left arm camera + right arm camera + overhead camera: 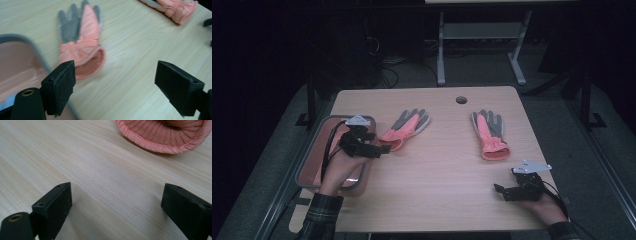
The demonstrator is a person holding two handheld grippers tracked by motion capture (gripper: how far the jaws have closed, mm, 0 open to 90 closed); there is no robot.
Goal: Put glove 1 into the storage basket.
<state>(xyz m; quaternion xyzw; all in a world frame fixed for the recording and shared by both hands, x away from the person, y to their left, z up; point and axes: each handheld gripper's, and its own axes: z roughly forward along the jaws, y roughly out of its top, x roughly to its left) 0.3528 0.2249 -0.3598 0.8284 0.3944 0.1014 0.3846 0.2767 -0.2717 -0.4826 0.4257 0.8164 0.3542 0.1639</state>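
High view shows my right gripper nearest, low over the near right of the tabletop, jaws spread wide with nothing between them; the right gripper view has the ribbed cuff of the right glove just beyond those jaws, not touching. That right glove lies flat, its long axis running near to far, cuff toward me and fingers pointing away. Farther in on the left, my left gripper hangs open and empty over the edge of the pink tray, its tips just beside the cuff of the left glove. In the left gripper view that left glove lies between and beyond the spread jaws, cuff mouth facing me. Its long axis slants from near left to far right, grey fingers pointing away toward the far side. I judge this the approach before the first grasp: next I should push the left gripper forward and down so one jaw slides under the cuff's edge, then close on the fabric.
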